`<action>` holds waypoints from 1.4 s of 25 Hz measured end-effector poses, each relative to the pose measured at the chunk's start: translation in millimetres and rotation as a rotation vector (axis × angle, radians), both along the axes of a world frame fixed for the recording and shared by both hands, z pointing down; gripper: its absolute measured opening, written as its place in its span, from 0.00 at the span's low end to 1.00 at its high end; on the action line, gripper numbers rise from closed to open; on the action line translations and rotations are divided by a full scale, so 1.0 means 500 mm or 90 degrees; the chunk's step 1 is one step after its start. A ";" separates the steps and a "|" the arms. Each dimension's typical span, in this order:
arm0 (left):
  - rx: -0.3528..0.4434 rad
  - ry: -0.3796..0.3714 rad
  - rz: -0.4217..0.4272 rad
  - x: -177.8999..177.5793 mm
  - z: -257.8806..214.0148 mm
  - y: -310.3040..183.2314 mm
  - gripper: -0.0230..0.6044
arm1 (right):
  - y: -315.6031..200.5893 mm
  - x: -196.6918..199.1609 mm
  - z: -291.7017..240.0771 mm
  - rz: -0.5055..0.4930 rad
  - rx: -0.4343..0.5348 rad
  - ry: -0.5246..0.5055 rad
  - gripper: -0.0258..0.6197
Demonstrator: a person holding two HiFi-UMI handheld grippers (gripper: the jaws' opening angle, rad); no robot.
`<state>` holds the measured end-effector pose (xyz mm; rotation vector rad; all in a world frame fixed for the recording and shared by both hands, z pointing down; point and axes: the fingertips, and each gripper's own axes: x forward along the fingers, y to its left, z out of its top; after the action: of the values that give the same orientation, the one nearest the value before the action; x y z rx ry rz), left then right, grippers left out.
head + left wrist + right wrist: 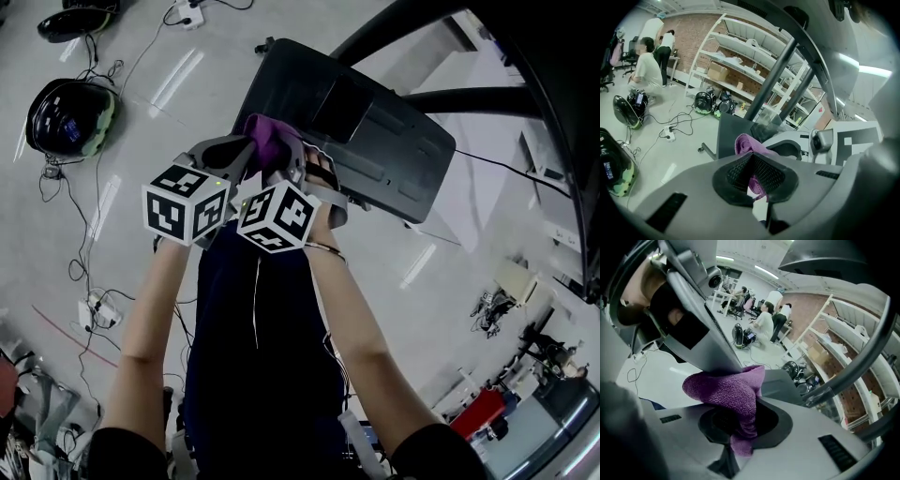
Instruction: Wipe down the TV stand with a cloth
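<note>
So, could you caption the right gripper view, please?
Right hand-held gripper shut on a purple cloth, held up mid-task.

So the fuzzy purple microfibre cloth (267, 139) is scrunched into a wad, up at the 9 o'clock edge of the dark grey flat-plate TV stand (384, 141), which sits skewed on the floor.

The cloth (729, 390) sits btwn the fingers of left gripper (242, 150) & right gripper (292, 167), side by side. TV stand (384, 141) lies just beyond the fingertips.
</note>
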<state>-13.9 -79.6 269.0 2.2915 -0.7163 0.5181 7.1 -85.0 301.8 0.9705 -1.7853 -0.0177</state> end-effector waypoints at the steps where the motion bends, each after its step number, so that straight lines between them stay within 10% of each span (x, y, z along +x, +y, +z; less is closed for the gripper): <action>1: -0.001 -0.003 0.005 0.010 0.003 0.005 0.05 | 0.005 0.009 0.000 0.003 0.000 -0.003 0.15; 35: 0.008 0.002 0.142 0.432 0.011 0.181 0.05 | 0.189 0.442 -0.008 0.144 -0.007 0.001 0.15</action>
<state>202.1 10.8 274.7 2.3977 -0.4655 0.6121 228.2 9.7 297.9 1.1579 -1.6628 0.1337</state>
